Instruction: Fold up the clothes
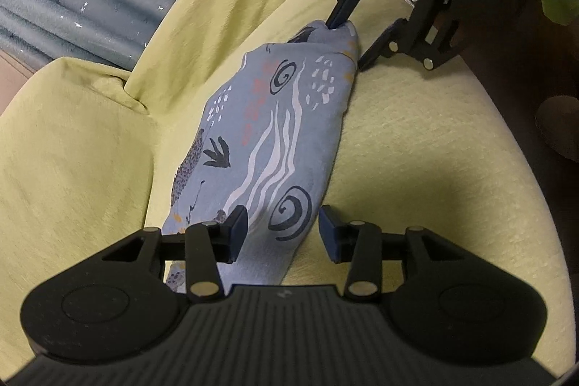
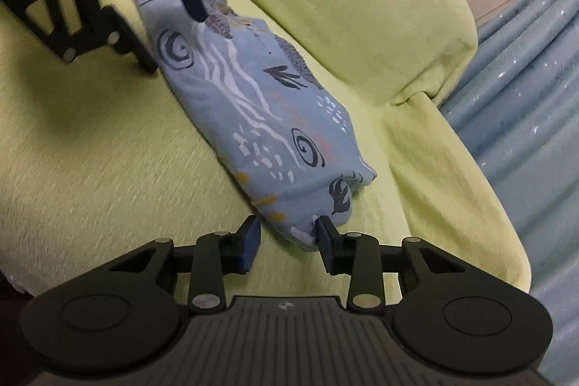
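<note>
A folded blue patterned garment point(image 1: 275, 132) lies as a long strip on the yellow-green sofa seat point(image 1: 416, 151); it also shows in the right wrist view point(image 2: 260, 118). My left gripper point(image 1: 280, 232) is open, its fingers straddling the near end of the garment. My right gripper point(image 2: 289, 239) is open at the other end, with the cloth's end between its fingers. Each gripper shows in the other's view: the right one point(image 1: 353, 40) at the far end, the left one point(image 2: 173, 35) likewise, both spread.
The sofa's backrest cushion point(image 1: 217, 6) runs along one side of the garment, with an armrest cushion point(image 1: 72, 132) beside it. A blue-grey curtain point(image 2: 524, 96) hangs behind the sofa. A dark object point(image 1: 559, 125) sits past the seat's edge.
</note>
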The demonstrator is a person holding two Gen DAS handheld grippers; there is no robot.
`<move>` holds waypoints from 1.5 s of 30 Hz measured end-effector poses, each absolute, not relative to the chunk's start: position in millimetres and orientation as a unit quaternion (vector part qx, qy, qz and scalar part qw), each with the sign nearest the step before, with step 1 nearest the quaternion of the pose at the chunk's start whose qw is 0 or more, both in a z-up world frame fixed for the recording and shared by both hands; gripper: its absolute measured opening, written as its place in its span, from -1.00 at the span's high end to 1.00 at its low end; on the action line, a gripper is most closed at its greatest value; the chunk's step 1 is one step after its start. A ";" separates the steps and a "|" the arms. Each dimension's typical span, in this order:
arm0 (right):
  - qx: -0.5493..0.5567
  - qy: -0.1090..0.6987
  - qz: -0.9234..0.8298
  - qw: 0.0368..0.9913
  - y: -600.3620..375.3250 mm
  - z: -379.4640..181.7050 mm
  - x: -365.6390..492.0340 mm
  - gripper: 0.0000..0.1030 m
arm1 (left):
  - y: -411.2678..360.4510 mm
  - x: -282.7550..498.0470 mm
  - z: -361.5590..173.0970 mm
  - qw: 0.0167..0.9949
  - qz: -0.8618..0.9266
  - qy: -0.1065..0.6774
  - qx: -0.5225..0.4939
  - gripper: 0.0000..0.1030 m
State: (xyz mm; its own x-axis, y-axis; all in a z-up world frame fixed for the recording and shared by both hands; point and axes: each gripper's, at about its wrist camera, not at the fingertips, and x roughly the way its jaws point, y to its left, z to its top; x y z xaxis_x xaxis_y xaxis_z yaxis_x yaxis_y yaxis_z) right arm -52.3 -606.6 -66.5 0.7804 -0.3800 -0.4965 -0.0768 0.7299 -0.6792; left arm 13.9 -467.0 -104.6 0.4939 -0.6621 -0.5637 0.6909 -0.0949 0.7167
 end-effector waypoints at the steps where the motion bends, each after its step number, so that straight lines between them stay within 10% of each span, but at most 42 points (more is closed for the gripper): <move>1: -0.353 0.320 -0.087 0.875 -607.1 -65.2 -51.0 0.30 | -467.2 13.9 -104.5 0.673 -0.503 0.014 0.542 0.25; 31: -0.344 0.309 -0.082 0.883 -612.0 -62.7 -48.8 0.08 | -471.4 12.4 -108.2 0.679 -0.498 0.004 0.539 0.25; 37: -0.385 0.303 -0.075 0.869 -602.2 -70.3 -50.3 0.08 | -481.6 15.3 -105.8 0.687 -0.511 0.031 0.516 0.56; 45: -0.439 0.298 -0.064 0.845 -591.6 -87.6 -43.3 0.50 | -489.0 18.8 -105.5 0.693 -0.511 0.051 0.506 0.70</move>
State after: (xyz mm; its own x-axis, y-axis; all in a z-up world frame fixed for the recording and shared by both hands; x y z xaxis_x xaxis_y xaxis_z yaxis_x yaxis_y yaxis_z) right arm -43.3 -591.6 -87.6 0.8149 -0.3686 -0.4473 -0.1537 0.6067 -0.7800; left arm 18.8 -489.0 -105.5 0.4733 -0.6563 -0.5876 0.7599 -0.0331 0.6492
